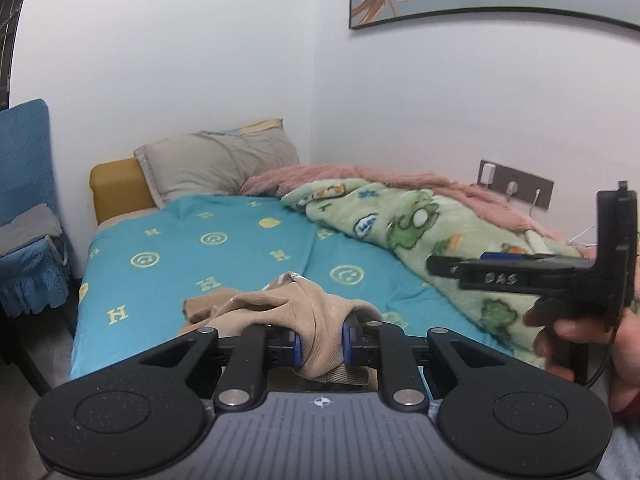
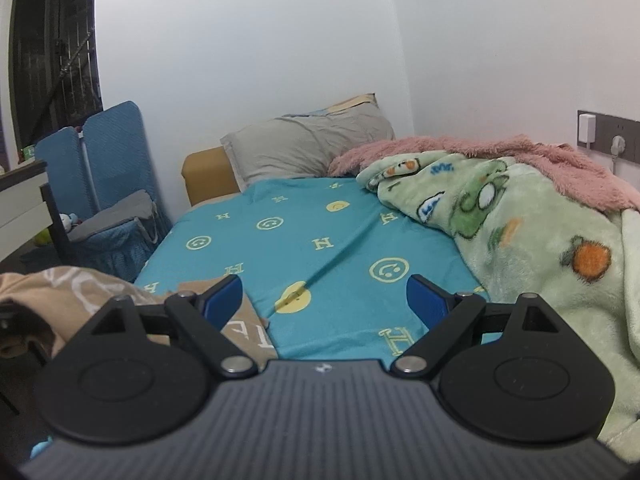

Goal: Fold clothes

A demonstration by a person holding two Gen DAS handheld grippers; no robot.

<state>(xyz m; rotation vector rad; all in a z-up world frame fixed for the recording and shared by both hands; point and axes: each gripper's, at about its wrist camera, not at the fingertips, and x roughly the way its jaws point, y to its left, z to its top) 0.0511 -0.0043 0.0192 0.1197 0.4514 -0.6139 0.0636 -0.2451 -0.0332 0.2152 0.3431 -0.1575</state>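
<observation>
Gripping tan garment (image 1: 280,308) – left tongs (image 1: 322,346), right tongs (image 2: 324,300) agape

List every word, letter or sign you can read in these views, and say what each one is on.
"DAS", handwritten, on the right hand-held gripper as the left wrist view sees it.
"H", repeated among smiley faces, on the teal bedsheet.
White letters on the tan garment: partly hidden, unreadable.
Blue badge on the green blanket: too blurred.

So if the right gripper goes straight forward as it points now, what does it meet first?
Probably the teal bedsheet: the open right gripper points low across the bed, with nothing between its jaws. The grey pillow lies beyond; depth is unclear.
</observation>
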